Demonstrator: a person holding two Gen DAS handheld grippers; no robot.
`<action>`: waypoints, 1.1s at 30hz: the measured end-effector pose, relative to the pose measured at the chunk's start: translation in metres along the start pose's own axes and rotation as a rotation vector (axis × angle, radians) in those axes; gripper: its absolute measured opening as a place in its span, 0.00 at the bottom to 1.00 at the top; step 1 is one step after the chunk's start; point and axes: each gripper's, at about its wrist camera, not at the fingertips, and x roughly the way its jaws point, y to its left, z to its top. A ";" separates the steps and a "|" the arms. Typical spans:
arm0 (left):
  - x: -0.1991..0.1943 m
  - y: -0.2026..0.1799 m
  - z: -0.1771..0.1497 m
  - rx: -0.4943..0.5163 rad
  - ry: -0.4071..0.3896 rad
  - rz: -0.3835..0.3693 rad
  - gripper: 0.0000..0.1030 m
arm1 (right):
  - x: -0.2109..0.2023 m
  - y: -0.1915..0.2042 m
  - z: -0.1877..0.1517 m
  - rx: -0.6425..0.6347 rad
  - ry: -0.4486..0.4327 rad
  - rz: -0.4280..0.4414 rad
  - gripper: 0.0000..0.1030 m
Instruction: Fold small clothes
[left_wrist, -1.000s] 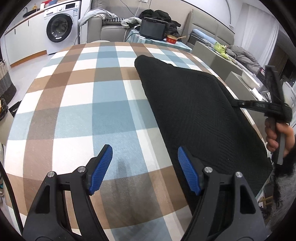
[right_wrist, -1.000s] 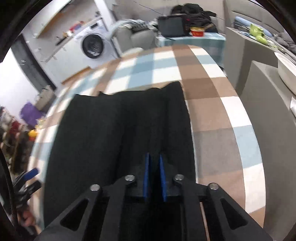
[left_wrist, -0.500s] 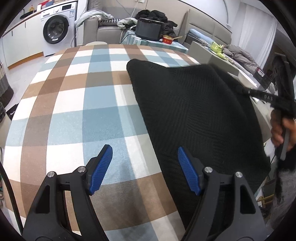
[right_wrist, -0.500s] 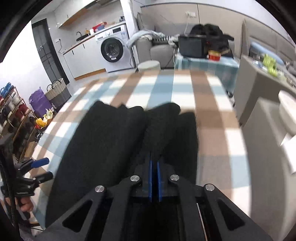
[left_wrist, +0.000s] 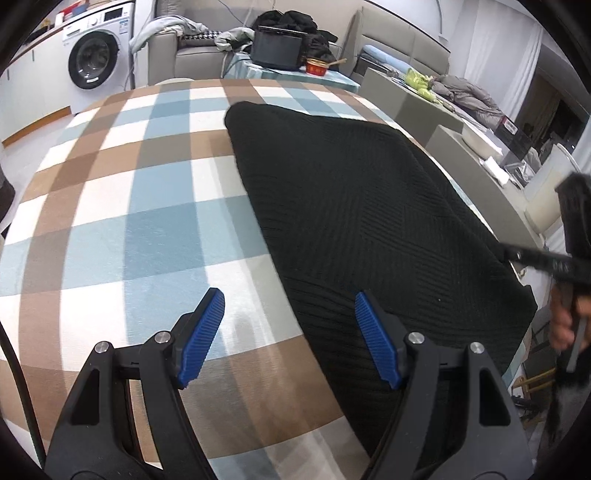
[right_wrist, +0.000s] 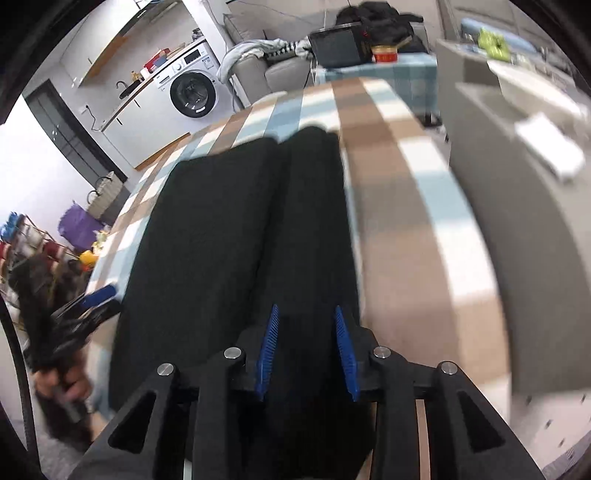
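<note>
A black knitted garment (left_wrist: 354, 221) lies spread on the right half of the plaid-covered table (left_wrist: 129, 206). It also fills the middle of the right wrist view (right_wrist: 236, 236), with a fold ridge down its length. My left gripper (left_wrist: 288, 332) is open and empty above the garment's near left edge. My right gripper (right_wrist: 304, 347) is open, its blue pads (right_wrist: 341, 347) apart over the garment's near edge, holding nothing. The right gripper shows in the left wrist view (left_wrist: 532, 256) at the garment's right edge. The left gripper shows blurred in the right wrist view (right_wrist: 92, 299).
A washing machine (left_wrist: 96, 66) stands at the back left. A sofa (left_wrist: 199, 59) and a side table with a dark box (left_wrist: 277, 46) and a red bowl (left_wrist: 317, 66) are behind the table. Grey furniture (right_wrist: 517, 192) stands close along the table's right side.
My right gripper was shut on the garment's edge and lifting it; now its jaws have opened and the garment lies flat. The left gripper stayed open and shifted slightly.
</note>
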 end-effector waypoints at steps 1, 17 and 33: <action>0.001 -0.002 -0.001 0.007 0.002 -0.003 0.69 | 0.000 0.002 -0.007 0.004 0.004 -0.007 0.31; -0.015 -0.015 -0.006 0.036 -0.018 -0.008 0.69 | -0.002 0.008 -0.019 -0.039 0.020 -0.155 0.12; -0.017 -0.016 -0.016 0.031 -0.014 -0.011 0.69 | 0.045 0.036 0.026 -0.068 0.054 0.062 0.23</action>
